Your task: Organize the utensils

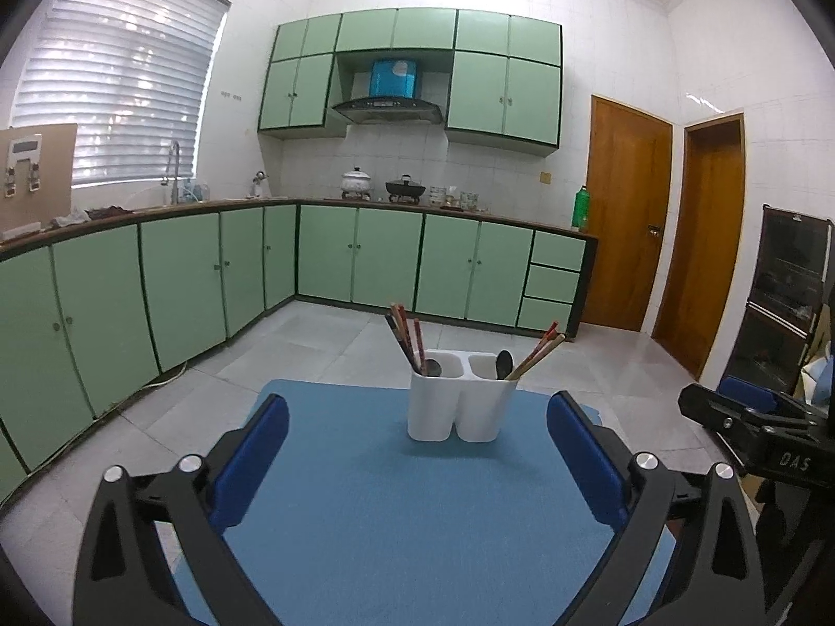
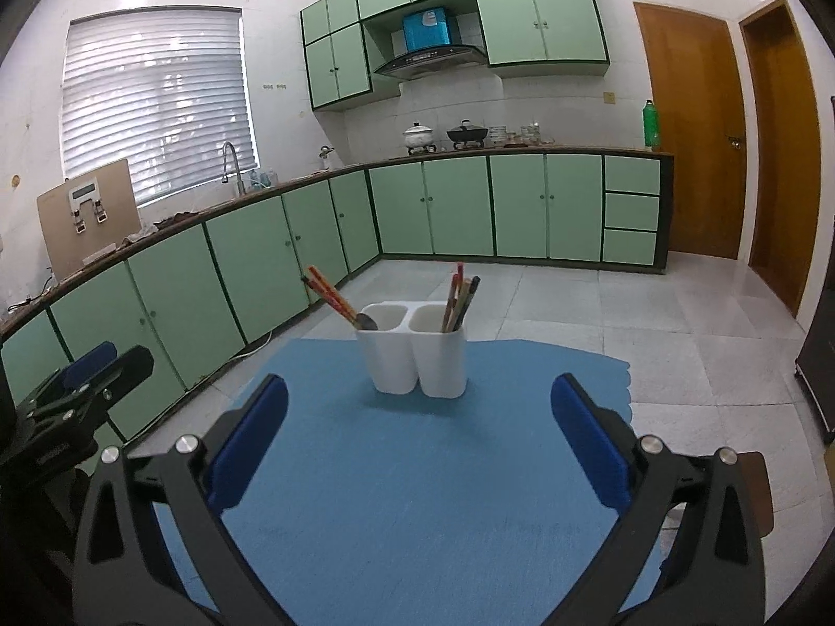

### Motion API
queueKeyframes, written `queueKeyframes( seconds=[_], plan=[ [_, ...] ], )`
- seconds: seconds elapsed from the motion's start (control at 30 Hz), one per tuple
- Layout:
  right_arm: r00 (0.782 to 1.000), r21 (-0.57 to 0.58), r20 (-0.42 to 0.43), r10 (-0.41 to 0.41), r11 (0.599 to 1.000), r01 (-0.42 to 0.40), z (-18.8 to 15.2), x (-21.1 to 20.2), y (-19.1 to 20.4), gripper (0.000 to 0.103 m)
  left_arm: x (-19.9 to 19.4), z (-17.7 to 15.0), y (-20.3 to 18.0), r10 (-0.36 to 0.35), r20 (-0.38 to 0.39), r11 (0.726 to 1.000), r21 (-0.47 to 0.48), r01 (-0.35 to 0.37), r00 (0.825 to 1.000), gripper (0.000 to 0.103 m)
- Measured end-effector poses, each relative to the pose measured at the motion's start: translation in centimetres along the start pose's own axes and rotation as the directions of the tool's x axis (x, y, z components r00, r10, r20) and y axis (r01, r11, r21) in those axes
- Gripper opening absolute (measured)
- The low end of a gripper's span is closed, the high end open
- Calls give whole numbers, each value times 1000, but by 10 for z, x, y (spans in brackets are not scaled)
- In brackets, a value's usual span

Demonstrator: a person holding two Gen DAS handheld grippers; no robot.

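A white two-compartment utensil holder (image 1: 459, 407) (image 2: 415, 360) stands at the far side of a blue mat (image 1: 417, 511) (image 2: 417, 495). In the left wrist view its left cup holds chopsticks (image 1: 404, 336) and a dark spoon (image 1: 432, 366); its right cup holds a dark spoon (image 1: 503, 363) and chopsticks (image 1: 537, 354). In the right wrist view chopsticks (image 2: 331, 295) and a spoon (image 2: 367, 321) lean from the left cup, and more chopsticks (image 2: 459, 300) stand in the right cup. My left gripper (image 1: 417, 417) is open and empty, short of the holder. My right gripper (image 2: 417, 401) is open and empty too.
The mat's table stands in a kitchen with green cabinets (image 1: 209, 271) around it and a tiled floor (image 1: 626, 381) beyond its far edge. The other gripper shows at the right edge of the left view (image 1: 756, 422) and at the left edge of the right view (image 2: 78, 386).
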State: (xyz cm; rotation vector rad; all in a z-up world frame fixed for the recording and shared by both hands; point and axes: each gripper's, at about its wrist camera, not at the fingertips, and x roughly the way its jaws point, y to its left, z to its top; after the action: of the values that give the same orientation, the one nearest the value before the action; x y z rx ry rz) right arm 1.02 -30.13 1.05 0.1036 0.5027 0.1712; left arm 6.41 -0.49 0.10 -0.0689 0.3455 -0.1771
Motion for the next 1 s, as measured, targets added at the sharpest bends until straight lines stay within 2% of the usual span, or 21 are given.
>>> queueKeyframes(
  seconds=[0.33, 1.0],
  plan=[
    [1000, -22, 6, 17, 1000, -17, 2, -14, 10, 98, -22, 3, -2, 8, 17, 1000, 29, -9, 1000, 97],
    [1000, -48, 19, 19, 999, -18, 8, -20, 12, 98, -35, 7, -11, 19, 35, 998, 54, -20, 999, 97]
  ],
)
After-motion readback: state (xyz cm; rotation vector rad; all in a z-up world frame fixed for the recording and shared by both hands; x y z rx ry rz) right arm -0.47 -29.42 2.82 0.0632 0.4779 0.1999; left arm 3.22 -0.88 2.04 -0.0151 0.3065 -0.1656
